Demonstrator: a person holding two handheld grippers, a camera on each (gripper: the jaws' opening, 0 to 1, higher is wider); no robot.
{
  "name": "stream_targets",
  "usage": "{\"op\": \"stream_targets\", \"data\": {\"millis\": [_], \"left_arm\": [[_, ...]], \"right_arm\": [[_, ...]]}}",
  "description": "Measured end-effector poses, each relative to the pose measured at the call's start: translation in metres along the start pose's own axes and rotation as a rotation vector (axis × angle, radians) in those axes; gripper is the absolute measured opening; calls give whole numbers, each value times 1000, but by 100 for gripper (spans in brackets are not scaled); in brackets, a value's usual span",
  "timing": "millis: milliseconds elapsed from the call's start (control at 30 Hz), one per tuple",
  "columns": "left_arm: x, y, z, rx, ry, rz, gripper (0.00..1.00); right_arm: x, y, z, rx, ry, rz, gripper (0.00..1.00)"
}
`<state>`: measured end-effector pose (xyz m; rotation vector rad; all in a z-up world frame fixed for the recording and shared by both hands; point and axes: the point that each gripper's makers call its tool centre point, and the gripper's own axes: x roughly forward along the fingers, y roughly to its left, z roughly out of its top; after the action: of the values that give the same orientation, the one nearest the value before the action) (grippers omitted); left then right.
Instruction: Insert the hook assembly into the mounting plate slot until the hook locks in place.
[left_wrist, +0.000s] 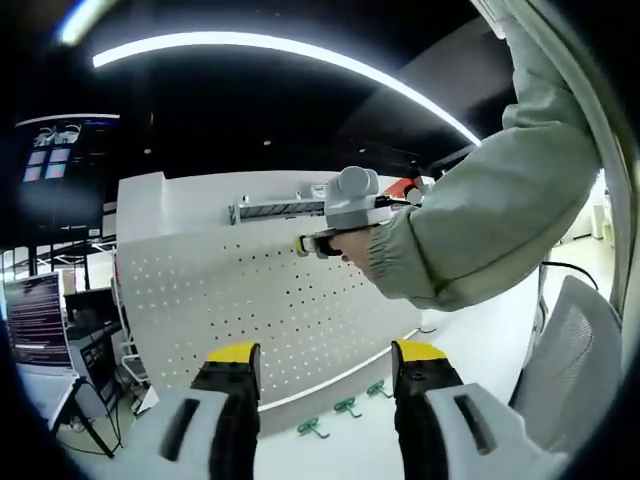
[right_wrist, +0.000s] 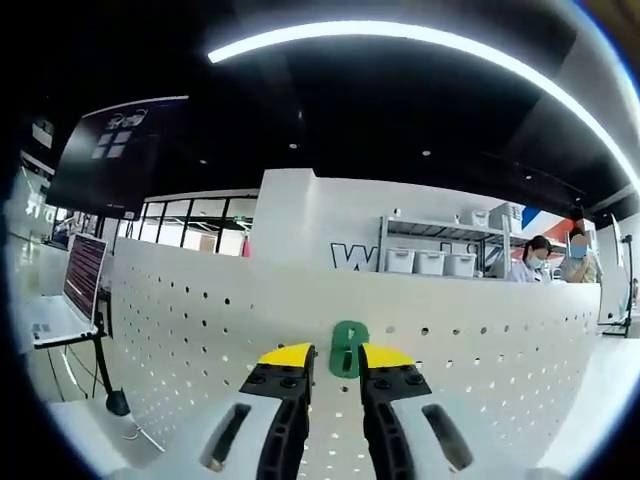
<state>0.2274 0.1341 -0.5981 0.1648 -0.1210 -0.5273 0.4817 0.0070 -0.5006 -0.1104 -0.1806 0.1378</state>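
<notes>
Close in the right gripper view, the right gripper (right_wrist: 335, 362) is seen with its yellow-tipped black jaws drawn narrow around a small green plastic hook (right_wrist: 348, 348), which is clamped between the tips and stands upright above them. The hook is held right up against the white perforated mounting plate (right_wrist: 480, 350), whether touching it or just short of it cannot be told. Beyond the plate's top edge, a white wall with a metal shelf of white bins (right_wrist: 430, 258) is shown, and two people are seen at the far right; a laptop on a stand (right_wrist: 70, 300) is placed to the left.

Meanwhile, in the left gripper view, the left gripper (left_wrist: 325, 362) is seen with its jaws spread wide and nothing between them, kept back from the plate (left_wrist: 250, 310). From this side the whole board is taken in, together with things hidden from the other camera: three more green hooks (left_wrist: 345, 407) are laid in a row on the white table surface (left_wrist: 340, 450) at the foot of the plate, just between the jaw tips. The right gripper (left_wrist: 305, 245) is shown from outside here, pressed toward the upper part of the plate by a hand in a pale green sleeve (left_wrist: 480, 220). The hook it carries is too small to be made out there. A grey mesh chair back (left_wrist: 575, 370) is seen at the right edge.
</notes>
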Motion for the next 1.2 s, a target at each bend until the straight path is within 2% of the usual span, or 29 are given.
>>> {"op": "stream_targets", "data": {"millis": [233, 667, 733, 1100, 1200], "left_arm": [[0, 0, 0, 13, 1, 6, 55], [-1, 1, -1, 41, 7, 17, 55], [-1, 1, -1, 43, 9, 22, 55], [-2, 6, -3, 45, 22, 47, 55], [-2, 6, -3, 44, 26, 51, 55]], "right_arm": [[-11, -5, -1, 23, 17, -8, 27], [-36, -9, 7, 50, 4, 11, 37], [-44, -11, 6, 53, 5, 11, 41], [-86, -19, 1, 32, 26, 57, 45], [-95, -21, -7, 39, 52, 83, 46]]}}
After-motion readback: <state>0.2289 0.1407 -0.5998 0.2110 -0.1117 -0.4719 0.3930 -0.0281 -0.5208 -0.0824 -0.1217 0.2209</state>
